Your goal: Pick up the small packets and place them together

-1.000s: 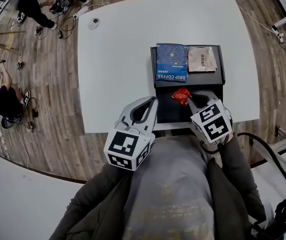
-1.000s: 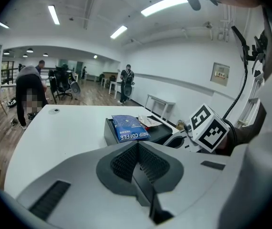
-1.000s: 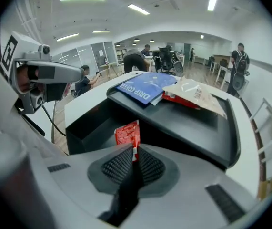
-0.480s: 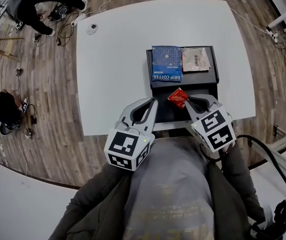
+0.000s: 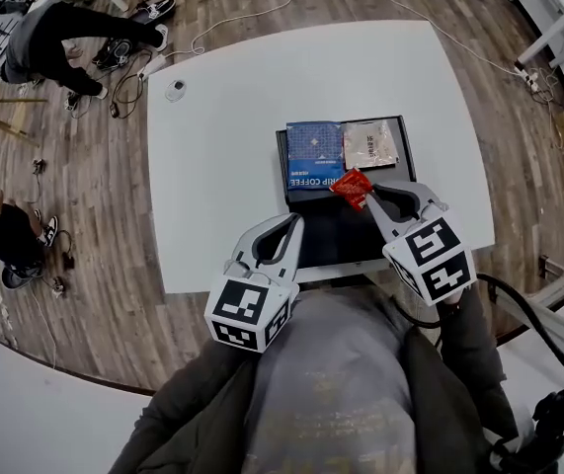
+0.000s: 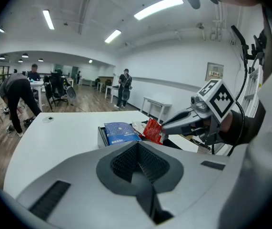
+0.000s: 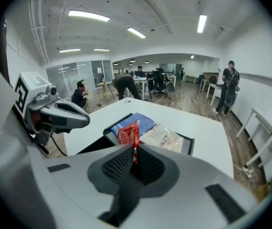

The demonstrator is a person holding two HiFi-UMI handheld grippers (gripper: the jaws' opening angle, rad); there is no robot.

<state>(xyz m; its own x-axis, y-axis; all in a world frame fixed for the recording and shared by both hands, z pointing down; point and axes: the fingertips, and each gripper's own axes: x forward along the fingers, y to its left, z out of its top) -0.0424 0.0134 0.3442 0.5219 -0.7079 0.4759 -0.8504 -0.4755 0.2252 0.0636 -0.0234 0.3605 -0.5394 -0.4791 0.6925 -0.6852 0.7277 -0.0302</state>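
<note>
A small red packet (image 5: 353,188) hangs above the black tray (image 5: 336,237), with my right gripper (image 5: 368,195) shut on its lower edge. In the right gripper view the red packet (image 7: 128,132) stands upright between the pads of that gripper (image 7: 134,154). At the tray's far end lie a blue drip coffee packet (image 5: 314,154) and a pale clear packet (image 5: 370,144), side by side. My left gripper (image 5: 296,223) hovers at the table's near edge, left of the tray, shut with nothing in it. The left gripper view shows the red packet (image 6: 152,130) near the blue one (image 6: 119,131).
The tray sits on a white table (image 5: 232,166) with a small round object (image 5: 175,89) at its far left corner. People (image 5: 49,33) and cables are on the wooden floor to the left. White desks stand at the right.
My right gripper has risen with the red packet and carried it farther over the tray, toward the blue packet. The left gripper has stayed where it was.
</note>
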